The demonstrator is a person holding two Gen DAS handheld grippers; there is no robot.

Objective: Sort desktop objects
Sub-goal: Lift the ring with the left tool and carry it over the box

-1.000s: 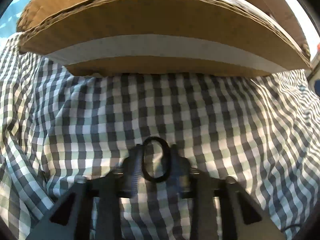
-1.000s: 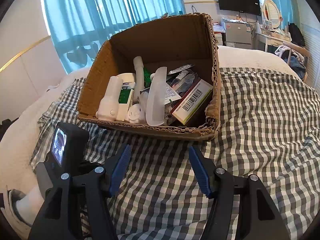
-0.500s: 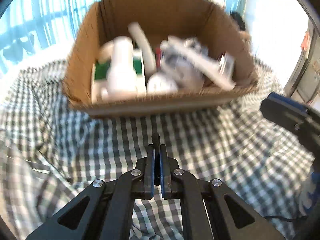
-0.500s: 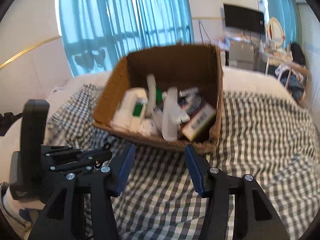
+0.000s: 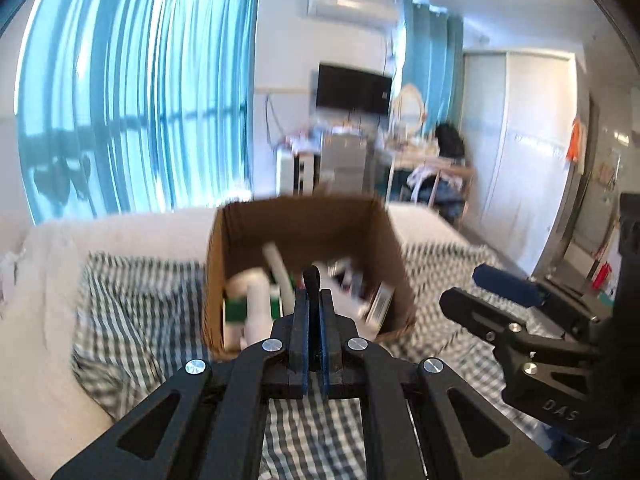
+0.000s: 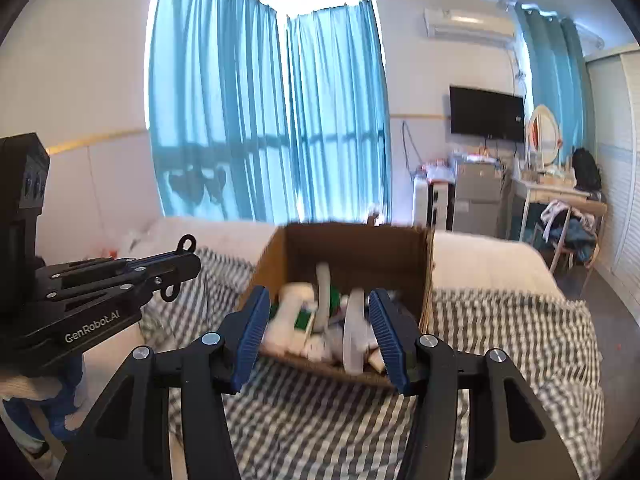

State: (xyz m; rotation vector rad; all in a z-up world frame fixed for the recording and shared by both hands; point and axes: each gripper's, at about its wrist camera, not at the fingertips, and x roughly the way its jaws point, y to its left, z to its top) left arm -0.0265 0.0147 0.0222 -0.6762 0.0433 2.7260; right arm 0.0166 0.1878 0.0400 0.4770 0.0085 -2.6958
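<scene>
**Ring lifted from the bed, box now ahead**

One second ago the left hand-held gripper (image 5: 314, 316) was low over the grey-and-white checked cloth (image 5: 132, 296) with a small black ring between its fingers; now it is raised and pressed together, pinching that small black ring (image 5: 311, 278), which stands up above the fingertips. In the right wrist view the ring (image 6: 178, 268) shows as two loops, above and below the closed fingers. Both cameras have pulled back, so the whole room is visible. I judge the pick is done and the ring must next go to the open brown cardboard box (image 5: 308, 224).

The box stands on the cloth, near the middle of the bed, and it is filled with white bottles and packets, too blurred to count. The right hand-held gripper (image 6: 318, 332) is spread wide and holds nothing.

Count: one box, one ring, two grippers, one cloth.
</scene>
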